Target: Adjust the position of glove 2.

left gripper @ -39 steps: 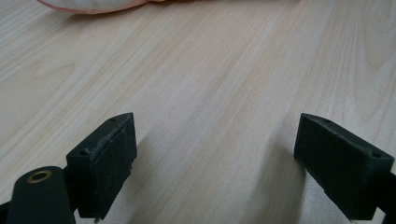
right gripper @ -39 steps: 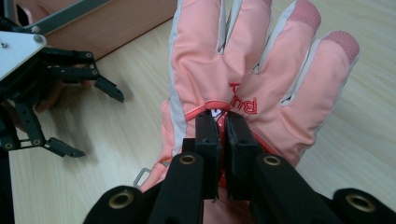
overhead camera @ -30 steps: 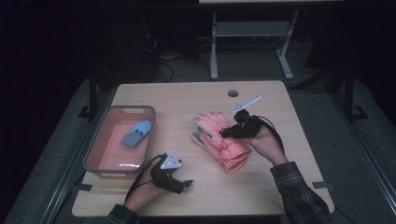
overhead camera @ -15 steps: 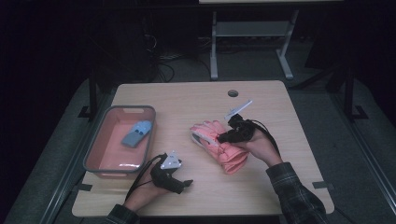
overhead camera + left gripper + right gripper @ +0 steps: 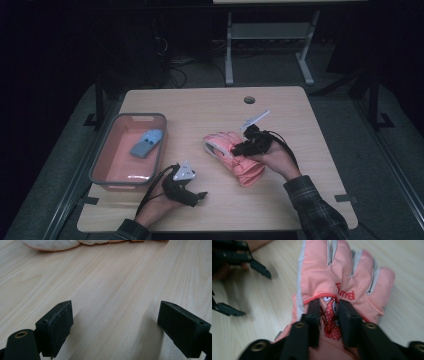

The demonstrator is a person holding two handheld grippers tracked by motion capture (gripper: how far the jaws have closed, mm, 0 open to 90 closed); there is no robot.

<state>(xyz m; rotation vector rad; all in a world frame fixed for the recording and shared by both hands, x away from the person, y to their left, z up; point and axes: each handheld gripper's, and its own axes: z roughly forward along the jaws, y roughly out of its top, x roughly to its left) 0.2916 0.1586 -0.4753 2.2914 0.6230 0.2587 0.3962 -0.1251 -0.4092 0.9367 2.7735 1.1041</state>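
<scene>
Left gripper (image 5: 192, 196) resting near the table's (image 5: 320, 125) front edge, jaws wide apart on bare wood, well short of the pink glove (image 5: 235, 155). Glove lying flat mid-table, right of the pink bin (image 5: 102, 167). Right gripper (image 5: 328, 312) down on the glove's back, jaws just opening, a little apart, a fold of fabric between but no longer clamped. Judged step: letting go after setting the glove down. Next: lift clear without snagging cloth. Beyond the glove, open tabletop to the far edge; bin holding a blue object (image 5: 146, 143).
</scene>
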